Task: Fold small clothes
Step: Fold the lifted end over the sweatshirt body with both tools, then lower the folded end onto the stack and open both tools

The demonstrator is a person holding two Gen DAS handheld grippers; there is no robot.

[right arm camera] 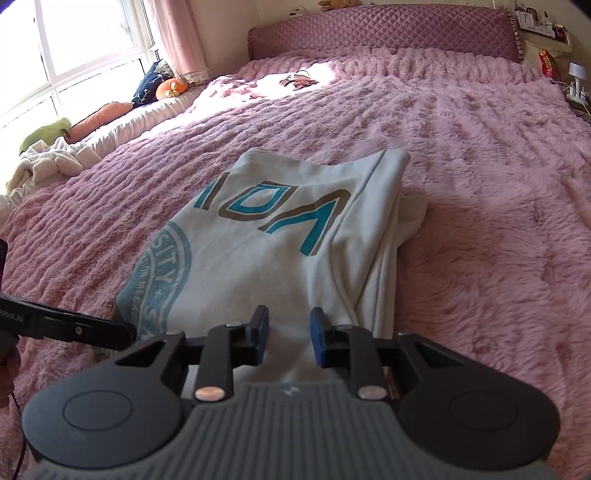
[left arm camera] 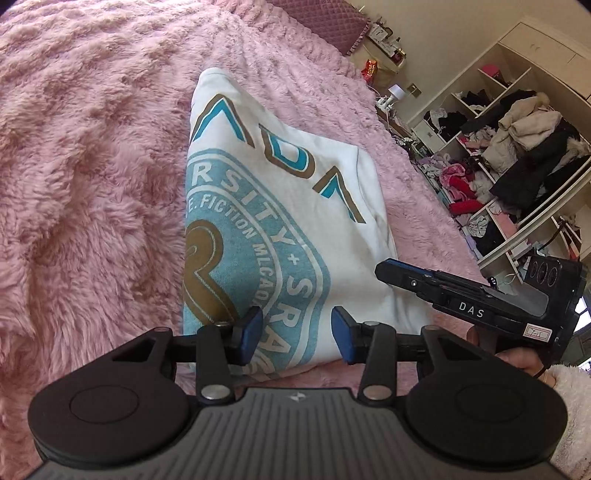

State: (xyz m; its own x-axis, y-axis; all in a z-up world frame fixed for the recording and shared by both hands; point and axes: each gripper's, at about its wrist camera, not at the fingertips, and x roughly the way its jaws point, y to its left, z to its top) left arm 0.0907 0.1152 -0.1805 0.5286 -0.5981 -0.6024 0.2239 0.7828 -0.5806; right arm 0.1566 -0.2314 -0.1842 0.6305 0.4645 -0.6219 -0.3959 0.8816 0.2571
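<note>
A white T-shirt (left arm camera: 288,206) with a light-blue and brown print lies folded into a long strip on the pink fluffy bedspread (left arm camera: 85,177). It also shows in the right wrist view (right arm camera: 280,254). My left gripper (left arm camera: 297,334) is open and empty, hovering over the shirt's near edge. My right gripper (right arm camera: 288,338) is open and empty over the shirt's near end; its black body shows in the left wrist view (left arm camera: 480,299) at the shirt's right side. The left gripper's finger shows at the left of the right wrist view (right arm camera: 81,326).
The quilted pink headboard (right arm camera: 388,33) stands at the far end of the bed. Cushions and soft toys (right arm camera: 162,86) lie along the window side. An open white wardrobe (left arm camera: 517,158) stuffed with clothes stands beyond the bed's right edge.
</note>
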